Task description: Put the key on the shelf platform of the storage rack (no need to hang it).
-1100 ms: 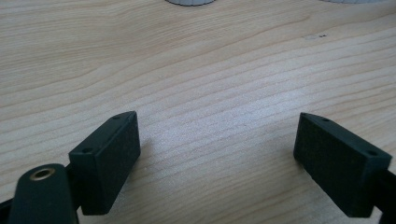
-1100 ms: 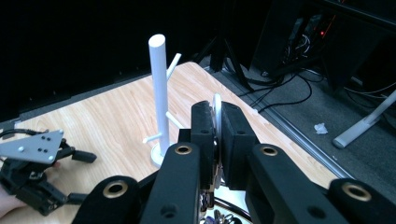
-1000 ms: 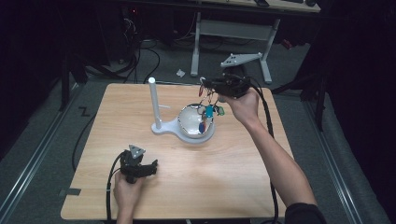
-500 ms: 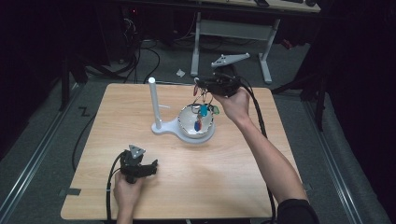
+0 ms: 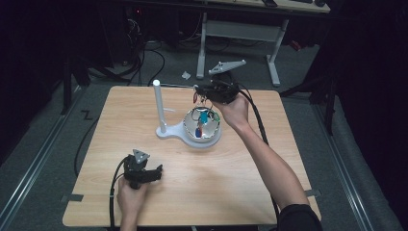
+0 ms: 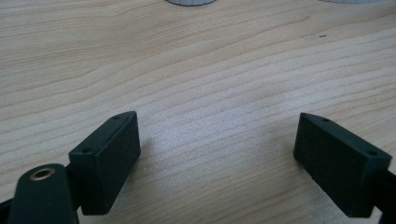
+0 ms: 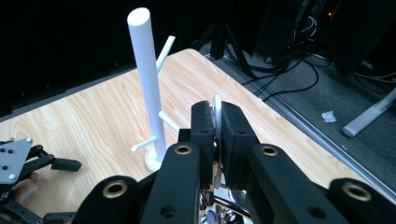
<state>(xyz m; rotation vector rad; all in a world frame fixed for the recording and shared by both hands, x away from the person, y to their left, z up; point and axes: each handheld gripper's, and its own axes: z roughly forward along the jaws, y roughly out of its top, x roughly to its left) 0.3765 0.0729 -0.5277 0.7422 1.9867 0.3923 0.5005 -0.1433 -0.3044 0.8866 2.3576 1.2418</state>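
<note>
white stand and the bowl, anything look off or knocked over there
Nothing stands out. The white stand is upright on the table, with the shiny bowl seated level on its base. The right gripper holds a keyring bunch dangling over the bowl. The left gripper rests open on bare wood.

Light wood-grain worktop (image 5: 269,183), roughly square, rounded corners, on a grey floor (image 5: 43,159). Near the middle sits a white stand (image 5: 166,129): upright post w/ short side pegs, flat base joined to a round dish part holding a shiny metal bowl (image 5: 202,124) w/ small coloured bits inside. Left tongs (image 5: 144,174) rest low at the near-left part of the worktop, jaws apart, bare wood btwn them.
</note>
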